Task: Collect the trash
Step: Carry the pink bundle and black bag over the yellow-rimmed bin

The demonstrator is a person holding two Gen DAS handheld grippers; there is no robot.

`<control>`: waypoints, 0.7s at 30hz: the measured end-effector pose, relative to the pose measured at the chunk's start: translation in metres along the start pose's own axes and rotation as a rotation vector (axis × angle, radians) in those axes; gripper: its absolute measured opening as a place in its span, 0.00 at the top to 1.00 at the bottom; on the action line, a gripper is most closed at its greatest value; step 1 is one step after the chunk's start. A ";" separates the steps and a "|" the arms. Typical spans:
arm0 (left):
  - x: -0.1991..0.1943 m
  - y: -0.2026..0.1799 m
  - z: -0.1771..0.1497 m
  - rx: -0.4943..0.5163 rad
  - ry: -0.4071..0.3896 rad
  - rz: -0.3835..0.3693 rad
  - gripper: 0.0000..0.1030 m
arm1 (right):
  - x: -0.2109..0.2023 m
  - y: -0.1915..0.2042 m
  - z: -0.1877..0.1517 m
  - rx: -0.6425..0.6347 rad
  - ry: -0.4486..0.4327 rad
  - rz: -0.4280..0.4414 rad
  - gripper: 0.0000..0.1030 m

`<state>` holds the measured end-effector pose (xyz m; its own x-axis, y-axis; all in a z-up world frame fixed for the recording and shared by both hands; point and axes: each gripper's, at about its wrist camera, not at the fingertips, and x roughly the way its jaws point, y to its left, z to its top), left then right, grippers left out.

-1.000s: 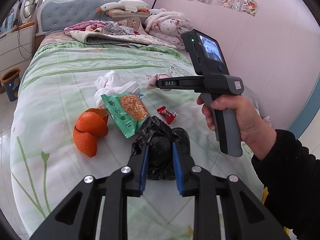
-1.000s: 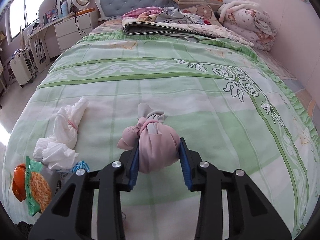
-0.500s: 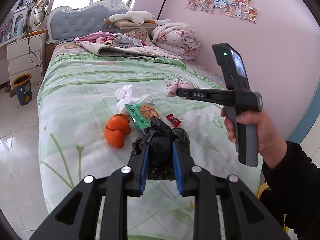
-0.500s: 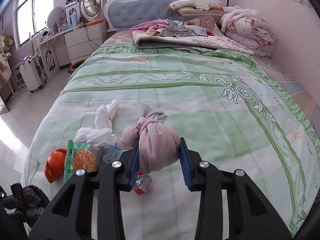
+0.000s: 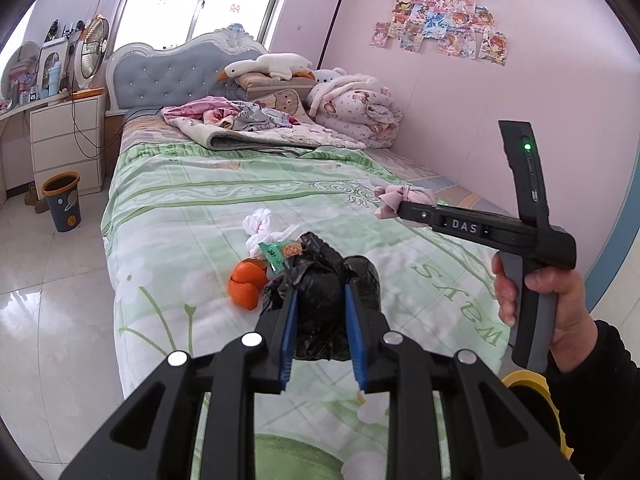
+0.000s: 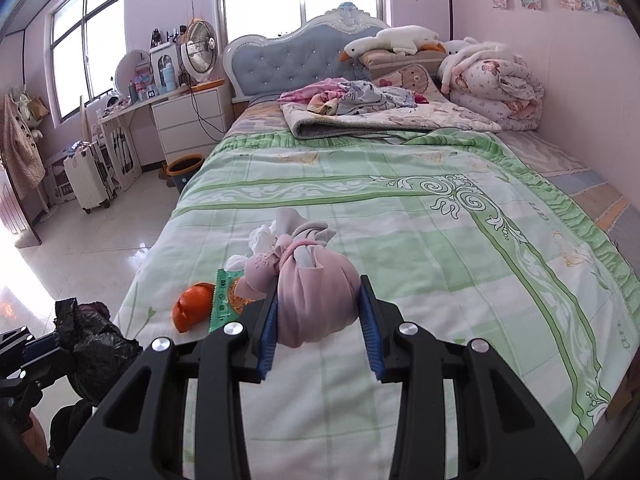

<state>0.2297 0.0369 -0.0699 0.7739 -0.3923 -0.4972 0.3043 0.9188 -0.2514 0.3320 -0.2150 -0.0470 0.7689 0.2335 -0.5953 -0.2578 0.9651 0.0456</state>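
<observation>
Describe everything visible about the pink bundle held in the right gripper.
The pink bundle is a soft, dusty-pink cloth pouch, rounded and full below, cinched near the top by a pink band, with loose gathered ends above it. A paler pink flap hangs at its left. The right gripper holds it, both blue pads pressing its sides. It hangs clear above the green bedspread. In the left wrist view it shows small at that gripper's tip.

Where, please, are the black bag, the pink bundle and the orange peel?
black bag (image 5: 320, 304), left wrist view, crumpled middle.
pink bundle (image 6: 316, 304), right wrist view, rounded body.
orange peel (image 5: 247, 284), left wrist view, outer skin.
</observation>
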 end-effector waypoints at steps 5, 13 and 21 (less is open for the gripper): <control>-0.018 -0.014 -0.001 0.017 -0.024 -0.012 0.79 | -0.051 0.000 -0.011 0.005 -0.045 0.005 0.66; -0.039 -0.042 -0.003 0.060 -0.042 -0.032 0.79 | -0.114 -0.008 -0.036 0.032 -0.076 -0.013 0.66; -0.050 -0.072 -0.013 0.090 -0.015 -0.095 0.79 | -0.170 -0.023 -0.068 0.079 -0.099 -0.041 0.66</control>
<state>0.1618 -0.0101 -0.0373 0.7471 -0.4781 -0.4617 0.4250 0.8777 -0.2213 0.1679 -0.2849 -0.0013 0.8327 0.2005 -0.5162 -0.1809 0.9795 0.0886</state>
